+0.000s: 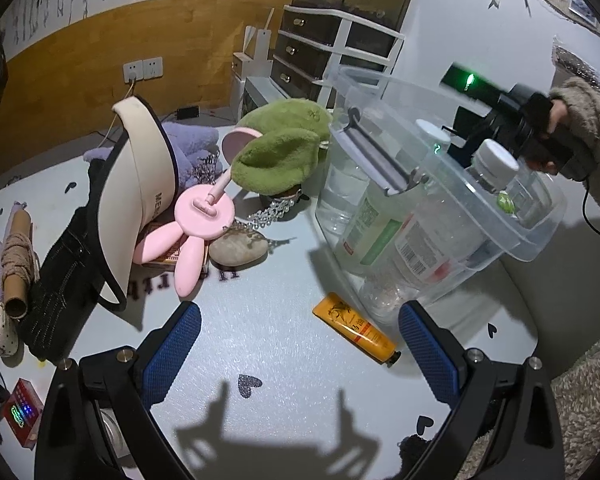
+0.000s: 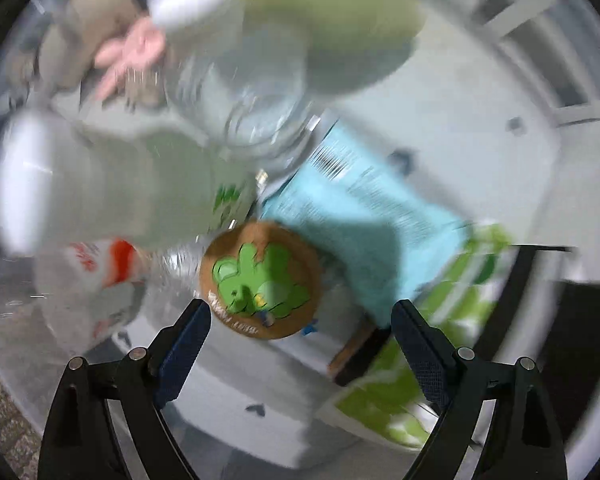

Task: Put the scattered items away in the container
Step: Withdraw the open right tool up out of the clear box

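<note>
Left wrist: tube (image 1: 356, 330) beside bin (image 1: 540, 240).

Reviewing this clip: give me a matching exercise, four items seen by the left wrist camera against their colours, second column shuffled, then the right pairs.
Things:
1. hand cream tube
2. plush hat
3. bunny-eared stand
4. storage bin

Colours:
A. pink
B. clear
C. orange
D. green

Pairs: 1-C, 2-D, 3-A, 4-B

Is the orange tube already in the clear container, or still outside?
Outside: the orange tube lies on the table beside the clear container.
</note>
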`<act>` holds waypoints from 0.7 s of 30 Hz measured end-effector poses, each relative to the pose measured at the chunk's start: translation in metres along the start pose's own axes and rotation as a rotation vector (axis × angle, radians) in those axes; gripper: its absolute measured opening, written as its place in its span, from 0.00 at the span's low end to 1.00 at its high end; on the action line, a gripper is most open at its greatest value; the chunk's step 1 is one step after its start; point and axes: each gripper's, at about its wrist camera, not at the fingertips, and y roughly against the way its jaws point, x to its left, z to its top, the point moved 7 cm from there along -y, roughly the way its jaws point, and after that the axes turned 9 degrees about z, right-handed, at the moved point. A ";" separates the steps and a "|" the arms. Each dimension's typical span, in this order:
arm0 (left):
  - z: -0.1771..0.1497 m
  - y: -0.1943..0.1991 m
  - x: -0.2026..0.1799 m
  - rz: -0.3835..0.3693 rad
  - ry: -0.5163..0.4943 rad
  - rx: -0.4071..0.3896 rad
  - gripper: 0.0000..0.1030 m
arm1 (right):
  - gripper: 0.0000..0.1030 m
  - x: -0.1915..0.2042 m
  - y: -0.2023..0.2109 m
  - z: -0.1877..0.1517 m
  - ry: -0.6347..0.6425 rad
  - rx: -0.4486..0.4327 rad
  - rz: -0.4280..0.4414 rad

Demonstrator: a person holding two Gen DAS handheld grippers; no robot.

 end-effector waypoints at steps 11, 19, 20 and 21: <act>0.006 0.020 0.006 0.061 0.018 -0.062 0.97 | 1.00 0.098 0.060 -0.167 -0.200 -0.400 -0.235; 0.007 0.038 0.021 0.126 0.061 -0.121 0.99 | 1.00 0.112 0.049 -0.208 -0.462 -0.763 -0.319; 0.007 0.041 0.022 0.128 0.059 -0.131 0.99 | 1.00 0.118 0.052 -0.213 -0.491 -0.809 -0.318; 0.008 0.044 0.024 0.131 0.057 -0.141 0.99 | 1.00 0.124 0.055 -0.218 -0.521 -0.854 -0.317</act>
